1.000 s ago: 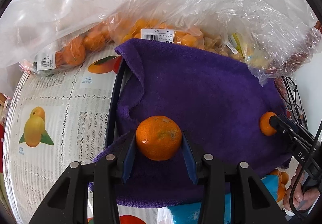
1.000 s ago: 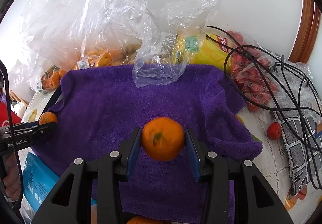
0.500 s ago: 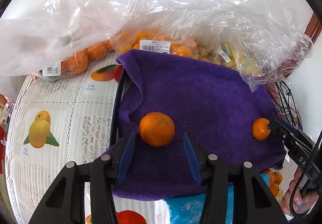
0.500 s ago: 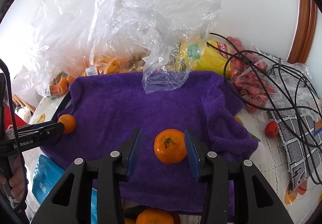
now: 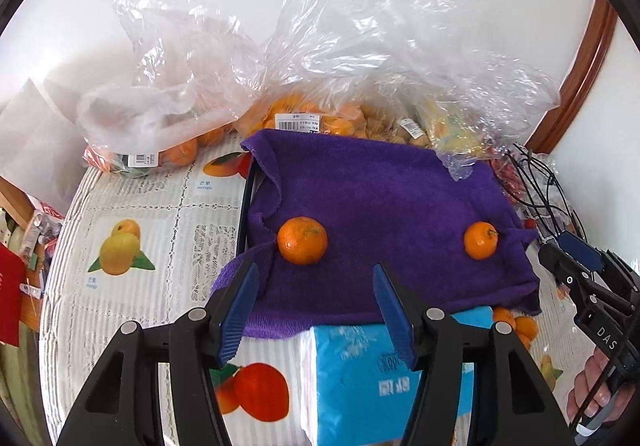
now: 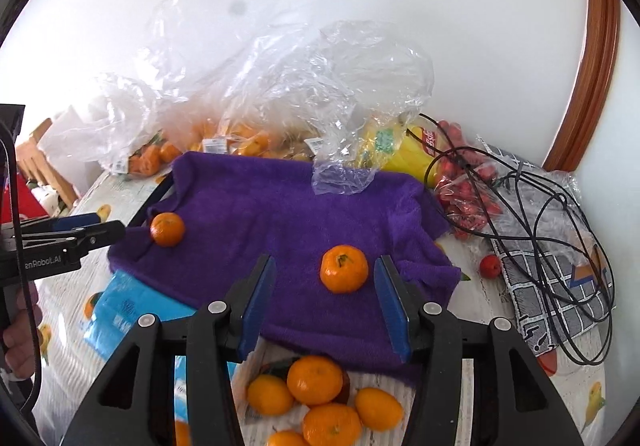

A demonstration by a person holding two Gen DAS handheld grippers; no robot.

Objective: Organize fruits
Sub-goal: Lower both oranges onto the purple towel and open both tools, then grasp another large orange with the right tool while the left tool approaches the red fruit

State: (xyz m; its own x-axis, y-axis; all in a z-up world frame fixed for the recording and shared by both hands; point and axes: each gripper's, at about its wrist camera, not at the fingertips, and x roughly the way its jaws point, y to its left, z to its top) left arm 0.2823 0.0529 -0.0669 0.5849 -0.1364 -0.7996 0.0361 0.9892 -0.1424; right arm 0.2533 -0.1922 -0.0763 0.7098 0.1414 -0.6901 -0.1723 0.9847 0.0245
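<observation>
1. Your left gripper (image 5: 314, 312) stands with fingers spread and empty; one mandarin (image 5: 302, 240) sits on the purple towel (image 5: 380, 197) just ahead.
2. Your right gripper (image 6: 326, 306) is likewise spread and empty, a second mandarin (image 6: 343, 268) between its tips.
3. More loose mandarins (image 6: 316, 402) lie on the counter (image 5: 152, 205) below the towel.
4. Handling judgement: light, round, soft-skinned, prone to roll. Grip across the widest part, gently.

A home dining corner, by the look of it — the bench (image 5: 132, 205) wears a lace-patterned cloth printed with fruit pictures, set against a plain white wall with wooden door trim (image 6: 592, 85). Clear supermarket bags (image 5: 300, 117) with price labels, a blue tissue pack (image 5: 360, 374) and tangled black cables (image 6: 532, 213) crowd it — household clutter.
</observation>
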